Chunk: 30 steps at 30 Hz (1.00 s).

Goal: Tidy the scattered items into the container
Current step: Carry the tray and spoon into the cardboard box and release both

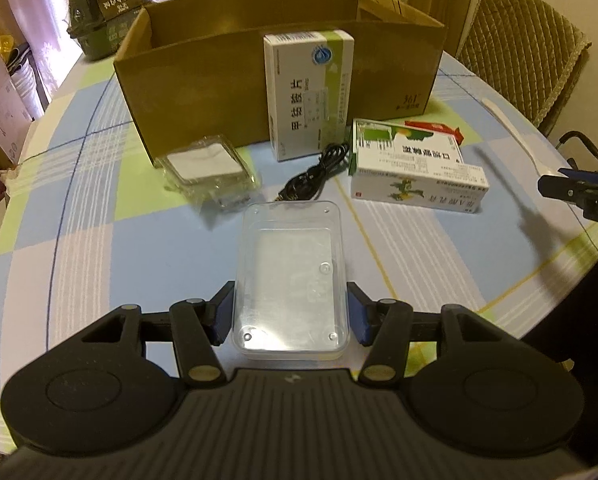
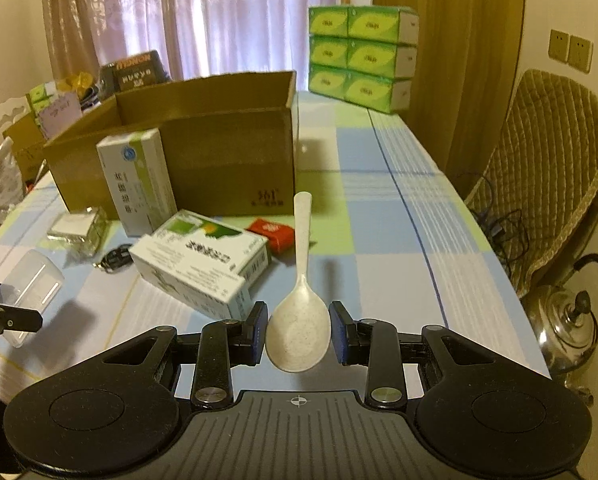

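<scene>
Left tool grips clear box; right tool straddles spoon.

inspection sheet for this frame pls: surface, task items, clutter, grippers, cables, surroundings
Surface: table under a checked cloth.
Job's things: open cardboard box, upright medicine box against it, flat medicine box, clear plastic case, wrapped pad, red packet, spoon.
Clutter: tissue packs stacked at the far end.
Grippers: left gripper jaws flank the clear case, contact unclear; right gripper jaws open around the spoon bowl.
Cables: coiled black cable on the cloth.
Surroundings: curtains, padded chair, kettle.
</scene>
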Tool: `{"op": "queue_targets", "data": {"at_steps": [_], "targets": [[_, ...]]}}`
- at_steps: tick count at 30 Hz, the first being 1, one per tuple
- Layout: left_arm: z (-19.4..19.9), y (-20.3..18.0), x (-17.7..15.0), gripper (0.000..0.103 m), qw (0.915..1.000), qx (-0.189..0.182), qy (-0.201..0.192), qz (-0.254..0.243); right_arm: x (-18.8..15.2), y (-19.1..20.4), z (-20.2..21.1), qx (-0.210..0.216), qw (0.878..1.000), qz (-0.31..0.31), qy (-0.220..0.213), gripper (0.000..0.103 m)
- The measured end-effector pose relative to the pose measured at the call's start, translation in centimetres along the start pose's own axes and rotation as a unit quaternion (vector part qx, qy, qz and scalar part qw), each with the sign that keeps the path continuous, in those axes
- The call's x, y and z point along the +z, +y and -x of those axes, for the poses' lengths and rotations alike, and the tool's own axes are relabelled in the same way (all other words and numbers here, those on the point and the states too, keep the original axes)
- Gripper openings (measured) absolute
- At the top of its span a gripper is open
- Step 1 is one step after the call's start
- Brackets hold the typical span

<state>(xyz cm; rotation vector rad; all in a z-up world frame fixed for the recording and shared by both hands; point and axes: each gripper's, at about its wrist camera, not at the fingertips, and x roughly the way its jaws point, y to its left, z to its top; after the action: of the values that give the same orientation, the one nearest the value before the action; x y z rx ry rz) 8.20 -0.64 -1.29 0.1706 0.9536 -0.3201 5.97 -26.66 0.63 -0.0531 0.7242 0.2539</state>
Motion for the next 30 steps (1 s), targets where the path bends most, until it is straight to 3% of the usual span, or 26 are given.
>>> {"op": "queue_targets", "data": {"at_steps": [19,30], "targets": [[2.4,0.4,4.7,0.051,0.9981,0.01,-0.058,-0.017,5.2,2.2,2.1,0.018,0.997,0.014,-0.07,0.035],[3.2,1.7,9.7,0.051,0.9954,0.01,-0.094,-0.017,10.7,4.3,-0.3,0.054,0.993,0.021,-0.101,0.035]]}}
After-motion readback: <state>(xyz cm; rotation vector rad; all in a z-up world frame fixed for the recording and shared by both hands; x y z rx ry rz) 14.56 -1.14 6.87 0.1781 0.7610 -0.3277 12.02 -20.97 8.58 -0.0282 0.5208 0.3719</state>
